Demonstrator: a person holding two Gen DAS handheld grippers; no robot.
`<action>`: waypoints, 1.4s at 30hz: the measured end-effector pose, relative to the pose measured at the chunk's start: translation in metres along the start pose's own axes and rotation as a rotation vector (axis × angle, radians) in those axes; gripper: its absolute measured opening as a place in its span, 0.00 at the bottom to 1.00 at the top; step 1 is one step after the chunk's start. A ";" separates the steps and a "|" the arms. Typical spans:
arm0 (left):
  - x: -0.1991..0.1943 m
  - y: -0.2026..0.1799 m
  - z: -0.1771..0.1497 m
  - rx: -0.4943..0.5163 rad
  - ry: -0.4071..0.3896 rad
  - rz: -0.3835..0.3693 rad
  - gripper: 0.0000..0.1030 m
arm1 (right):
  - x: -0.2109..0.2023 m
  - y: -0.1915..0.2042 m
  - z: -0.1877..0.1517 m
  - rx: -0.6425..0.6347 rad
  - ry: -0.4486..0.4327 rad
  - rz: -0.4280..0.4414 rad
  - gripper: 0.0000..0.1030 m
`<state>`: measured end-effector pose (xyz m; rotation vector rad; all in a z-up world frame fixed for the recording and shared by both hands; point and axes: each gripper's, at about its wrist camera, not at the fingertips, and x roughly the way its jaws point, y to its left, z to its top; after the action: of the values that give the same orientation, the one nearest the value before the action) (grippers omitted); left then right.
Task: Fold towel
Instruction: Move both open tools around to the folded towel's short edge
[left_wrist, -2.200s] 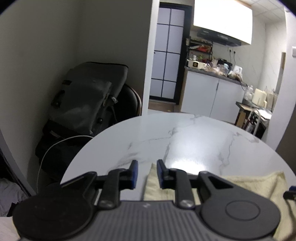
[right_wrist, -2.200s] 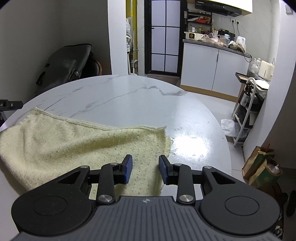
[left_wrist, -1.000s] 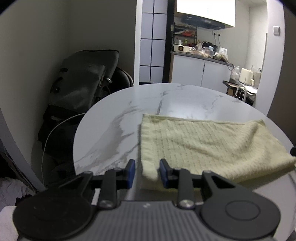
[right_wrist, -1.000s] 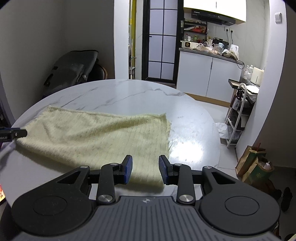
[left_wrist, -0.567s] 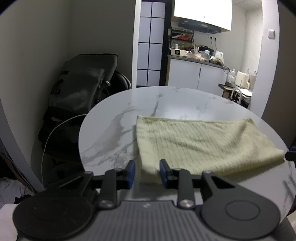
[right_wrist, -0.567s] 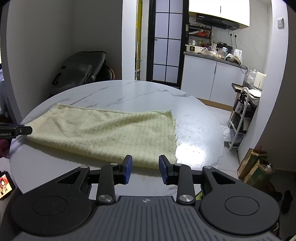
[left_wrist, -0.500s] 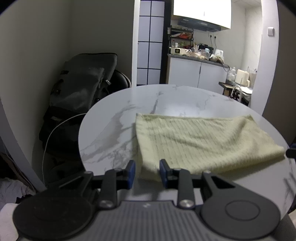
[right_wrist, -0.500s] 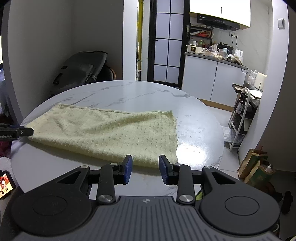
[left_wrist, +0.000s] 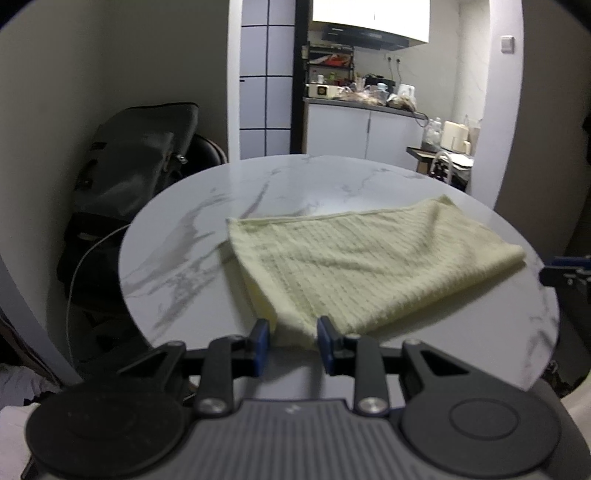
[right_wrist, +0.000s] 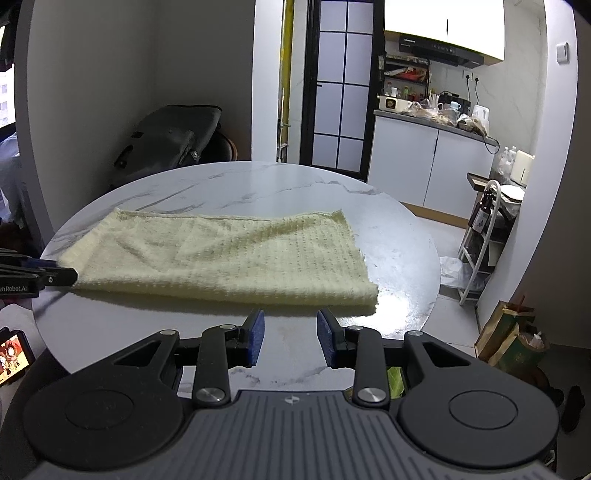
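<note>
Both grippers are held with jaws parted, empty: left gripper (left_wrist: 290, 341) at the 6 o'clock corner of the folded pale-yellow towel (left_wrist: 354, 266), right gripper (right_wrist: 290, 341) just short of it on the round marble table (right_wrist: 258, 184).

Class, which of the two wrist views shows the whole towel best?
The right wrist view: the towel lies wholly visible on the table, all edges clear of the right gripper. In the left wrist view, the left gripper hides its near corner.
</note>
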<state>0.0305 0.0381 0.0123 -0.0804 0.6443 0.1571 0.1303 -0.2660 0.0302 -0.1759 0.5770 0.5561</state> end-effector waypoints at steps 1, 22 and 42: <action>-0.001 -0.003 -0.001 0.004 0.001 -0.007 0.29 | -0.001 0.000 -0.001 0.001 -0.002 0.000 0.34; -0.010 -0.049 -0.020 0.038 0.000 -0.136 0.29 | -0.029 0.008 -0.013 -0.027 -0.017 0.014 0.34; -0.017 -0.074 -0.022 0.049 0.005 -0.223 0.29 | -0.043 -0.003 -0.024 0.008 -0.017 -0.006 0.35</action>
<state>0.0173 -0.0393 0.0071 -0.1045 0.6388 -0.0737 0.0905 -0.2949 0.0345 -0.1654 0.5616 0.5489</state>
